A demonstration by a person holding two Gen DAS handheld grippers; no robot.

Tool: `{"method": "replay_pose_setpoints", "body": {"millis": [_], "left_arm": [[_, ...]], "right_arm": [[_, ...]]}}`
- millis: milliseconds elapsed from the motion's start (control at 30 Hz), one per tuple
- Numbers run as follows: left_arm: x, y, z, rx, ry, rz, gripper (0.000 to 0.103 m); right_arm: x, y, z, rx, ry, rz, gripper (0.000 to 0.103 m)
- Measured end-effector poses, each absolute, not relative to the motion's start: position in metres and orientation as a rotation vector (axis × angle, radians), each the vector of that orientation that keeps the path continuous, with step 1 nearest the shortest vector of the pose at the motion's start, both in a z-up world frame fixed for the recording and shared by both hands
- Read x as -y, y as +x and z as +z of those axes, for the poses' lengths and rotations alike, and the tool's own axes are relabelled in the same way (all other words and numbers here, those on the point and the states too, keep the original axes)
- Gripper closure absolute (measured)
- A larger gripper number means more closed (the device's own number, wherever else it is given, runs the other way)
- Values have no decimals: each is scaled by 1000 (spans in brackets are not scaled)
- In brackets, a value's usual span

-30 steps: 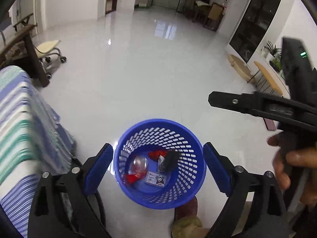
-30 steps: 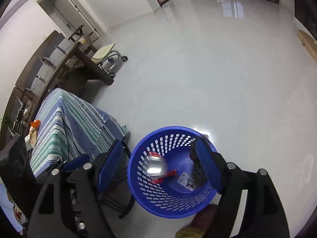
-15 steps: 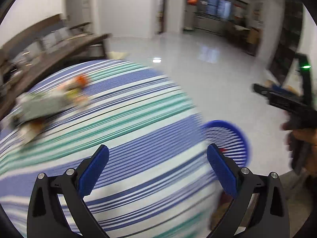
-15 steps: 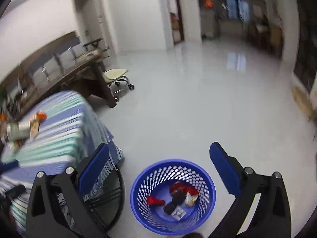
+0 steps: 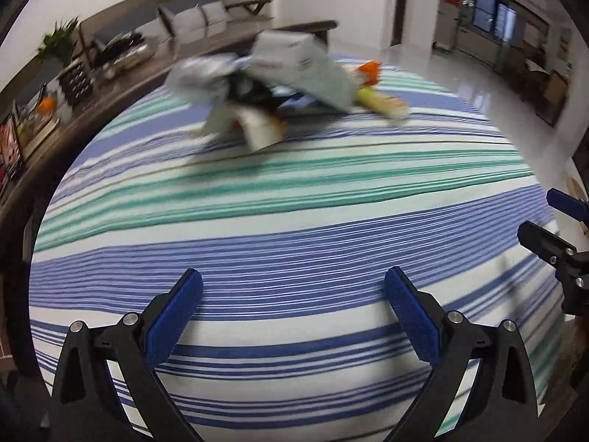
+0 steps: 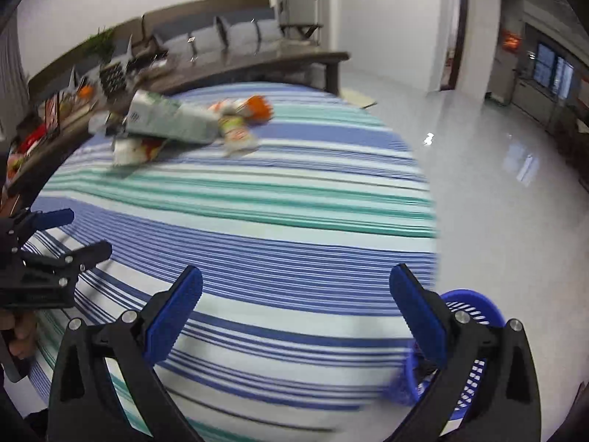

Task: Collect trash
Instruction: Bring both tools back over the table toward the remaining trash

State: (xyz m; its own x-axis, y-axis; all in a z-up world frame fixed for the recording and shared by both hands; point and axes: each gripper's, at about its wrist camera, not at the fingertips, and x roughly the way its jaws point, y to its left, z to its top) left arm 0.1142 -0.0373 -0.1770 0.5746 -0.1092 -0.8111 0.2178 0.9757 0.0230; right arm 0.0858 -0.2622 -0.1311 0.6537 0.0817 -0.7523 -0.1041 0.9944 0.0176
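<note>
A pile of trash lies at the far side of the striped tablecloth [image 5: 294, 221]: a grey-white carton [image 5: 305, 70], crumpled wrappers [image 5: 206, 81] and an orange-capped bottle [image 5: 371, 88]. The carton [image 6: 169, 118] and the bottle [image 6: 243, 118] also show in the right wrist view. My left gripper [image 5: 294, 313] is open and empty over the near part of the table. My right gripper [image 6: 298, 313] is open and empty over the table's near right edge. The blue basket [image 6: 467, 316] stands on the floor beside the table, partly hidden behind my right finger.
A long dark bench [image 6: 235, 66] with clutter and a grey sofa [image 6: 221, 33] stand behind the table. Glossy white floor [image 6: 497, 184] spreads to the right. The right gripper shows at the right edge of the left wrist view [image 5: 556, 243].
Both grippers have swung up and left from the blue basket on the floor to over the striped table. The trash pile has come into view. Both stayed open.
</note>
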Motion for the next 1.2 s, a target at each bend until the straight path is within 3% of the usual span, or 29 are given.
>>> {"method": "replay_pose_setpoints", "body": {"millis": [267, 1200], "left_arm": [[33, 122, -181, -955, 95, -187, 4], [32, 120, -181, -956, 89, -189, 4]], "right_arm": [[236, 138, -150, -985, -43, 112, 5], [242, 150, -152, -971, -37, 114, 5]]}}
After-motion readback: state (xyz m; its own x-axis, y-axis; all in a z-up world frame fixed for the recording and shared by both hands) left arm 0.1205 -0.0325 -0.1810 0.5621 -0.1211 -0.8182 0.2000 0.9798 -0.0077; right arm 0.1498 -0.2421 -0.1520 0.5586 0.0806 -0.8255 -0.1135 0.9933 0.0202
